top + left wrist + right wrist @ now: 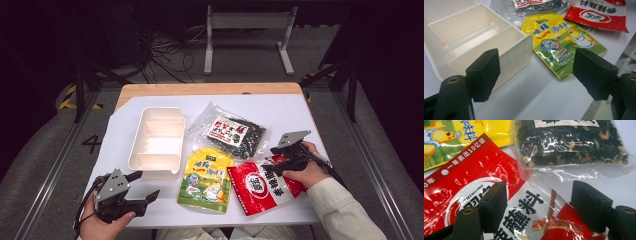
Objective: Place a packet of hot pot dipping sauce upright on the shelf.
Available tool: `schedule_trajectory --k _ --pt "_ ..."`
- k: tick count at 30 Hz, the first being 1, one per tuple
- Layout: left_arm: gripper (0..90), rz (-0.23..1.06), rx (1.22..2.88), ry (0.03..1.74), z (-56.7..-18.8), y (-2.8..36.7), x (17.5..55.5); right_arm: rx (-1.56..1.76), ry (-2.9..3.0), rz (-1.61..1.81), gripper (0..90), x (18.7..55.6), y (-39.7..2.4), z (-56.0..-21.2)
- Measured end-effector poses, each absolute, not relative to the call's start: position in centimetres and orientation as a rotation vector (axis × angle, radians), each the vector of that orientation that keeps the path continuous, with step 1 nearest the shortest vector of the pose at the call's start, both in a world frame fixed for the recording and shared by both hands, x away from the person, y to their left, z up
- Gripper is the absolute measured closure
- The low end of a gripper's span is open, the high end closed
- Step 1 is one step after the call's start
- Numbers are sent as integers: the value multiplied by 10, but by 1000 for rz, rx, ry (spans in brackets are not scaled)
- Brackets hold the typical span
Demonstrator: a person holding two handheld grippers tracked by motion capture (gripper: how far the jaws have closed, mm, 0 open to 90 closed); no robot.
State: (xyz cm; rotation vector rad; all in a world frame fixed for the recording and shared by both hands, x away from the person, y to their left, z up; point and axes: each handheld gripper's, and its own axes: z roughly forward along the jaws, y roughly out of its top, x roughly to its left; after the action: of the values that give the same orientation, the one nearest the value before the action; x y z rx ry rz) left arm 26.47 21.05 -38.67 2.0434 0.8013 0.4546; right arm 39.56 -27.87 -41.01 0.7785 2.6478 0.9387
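Jaws of right hand-held gripper (539, 205) held apart over red packet (474, 195); its top edge should be pinched squarely. Left hand-held gripper (534, 75) apart, empty.

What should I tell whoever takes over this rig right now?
Left gripper: jaws open, nothing between them, near the white divided box.
Right gripper: jaws open, above the red-and-white seasoning packet, not gripping it.
Things: the box's compartments are empty. The yellow chicken seasoning pouch, red-and-white seasoning packet and clear bag of dried seaweed mix lie on the white table cover, right of the box.
Done: nothing packed.
Left: probably put all three packets into the box.
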Motion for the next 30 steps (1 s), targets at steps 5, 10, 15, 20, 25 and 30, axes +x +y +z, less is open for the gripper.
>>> schedule_trajectory --k 5,10,15,20,25,30 --pt "219 454 2042 782 -388 209 264 786 2678 905 278 402 -277 -418" --pt "249 456 2020 761 -388 208 263 794 2715 870 244 409 -276 -428" --pt "247 459 1999 765 -389 208 263 778 2752 853 231 411 -275 -431" --pt "306 449 1985 787 -391 211 263 732 2809 787 259 409 -272 -434" --pt "342 450 1956 790 -392 215 263 718 2822 732 285 407 -269 -433" --pt "348 441 1952 787 -392 215 262 722 2826 664 422 403 -268 -427"
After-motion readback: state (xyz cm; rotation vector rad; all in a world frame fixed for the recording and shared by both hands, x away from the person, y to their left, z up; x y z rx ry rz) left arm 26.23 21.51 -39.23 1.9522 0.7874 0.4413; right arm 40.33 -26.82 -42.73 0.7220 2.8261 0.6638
